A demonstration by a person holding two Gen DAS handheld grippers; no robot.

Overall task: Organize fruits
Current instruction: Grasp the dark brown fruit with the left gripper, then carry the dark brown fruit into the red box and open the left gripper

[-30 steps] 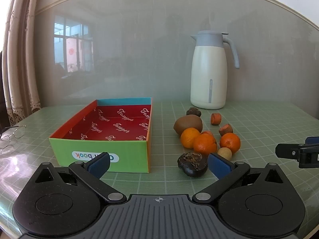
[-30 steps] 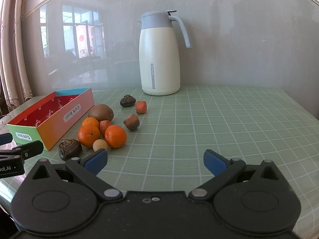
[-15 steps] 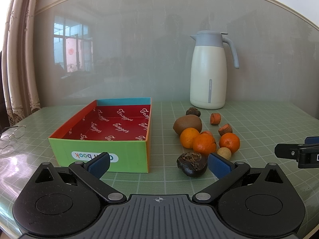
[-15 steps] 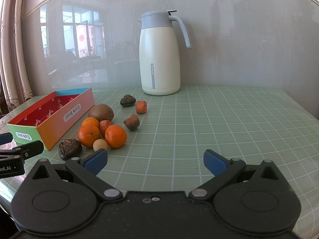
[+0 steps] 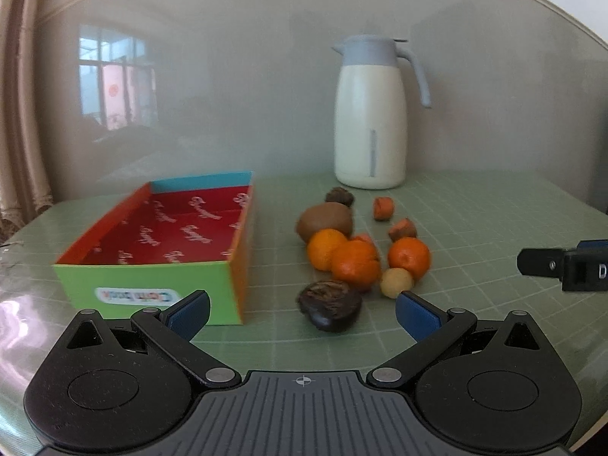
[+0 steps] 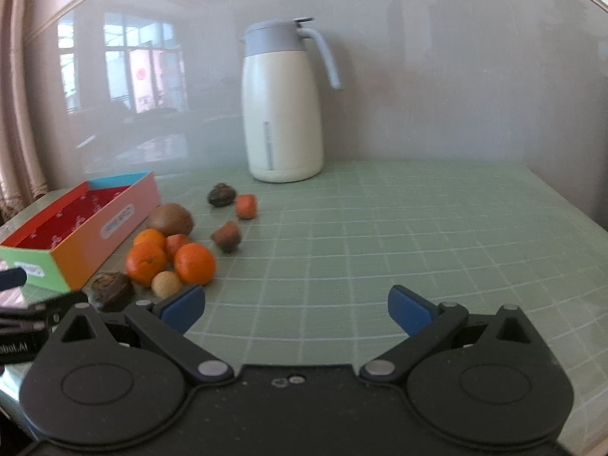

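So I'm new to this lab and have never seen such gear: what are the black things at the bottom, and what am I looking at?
They are two hand-held grippers with blue-padded fingers, each with its own camera looking forward. One picture is from the left gripper, the other from the right gripper. Both are open and hold nothing. On the green gridded table lie loose fruits: three oranges, a brown kiwi, a dark wrinkled fruit. Beside them stands an empty colourful cardboard box; behind is a cream jug with grey lid.
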